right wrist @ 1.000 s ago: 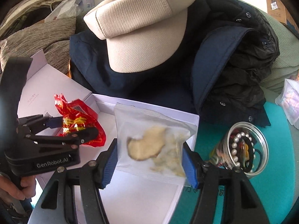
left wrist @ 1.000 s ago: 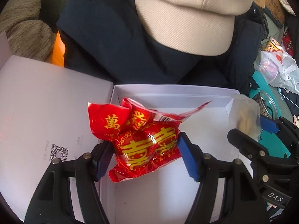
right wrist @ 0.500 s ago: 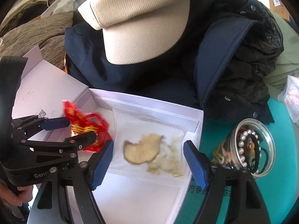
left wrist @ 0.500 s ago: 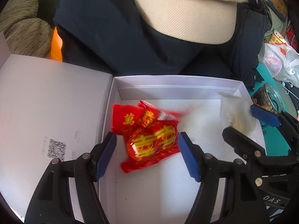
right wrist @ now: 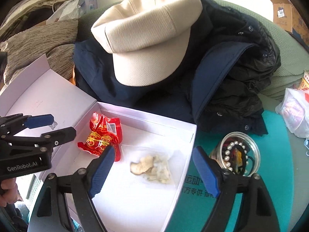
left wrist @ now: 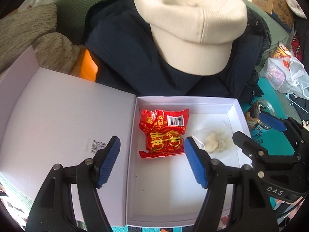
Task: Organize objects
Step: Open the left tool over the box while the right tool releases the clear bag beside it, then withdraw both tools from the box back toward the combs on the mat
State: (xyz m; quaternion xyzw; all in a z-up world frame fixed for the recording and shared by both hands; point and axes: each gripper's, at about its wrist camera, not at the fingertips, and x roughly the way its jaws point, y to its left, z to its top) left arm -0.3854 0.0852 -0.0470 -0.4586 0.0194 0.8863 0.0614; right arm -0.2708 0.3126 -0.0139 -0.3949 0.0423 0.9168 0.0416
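Observation:
A red snack packet [left wrist: 164, 135] with gold characters lies in the far left of the open white box [left wrist: 185, 101]; it also shows in the right wrist view [right wrist: 103, 135]. A clear bag of pale dried slices [left wrist: 214, 143] lies beside it on the right, and it shows in the right wrist view [right wrist: 152, 167]. My left gripper [left wrist: 151, 161] is open and empty, above the box near the red packet. My right gripper [right wrist: 152, 171] is open and empty, above the clear bag.
The box lid [left wrist: 63, 116] lies open to the left. A cream cap [left wrist: 195, 27] rests on a dark navy coat [right wrist: 222, 81] behind the box. A glass jar of beads [right wrist: 238, 152] stands on the teal mat [right wrist: 274, 174] right of the box. Plastic bags [left wrist: 283, 77] lie far right.
Both grippers opened and let go: the red packet dropped into the box's left side, the clear bag into its right. Both grippers have pulled back and up.

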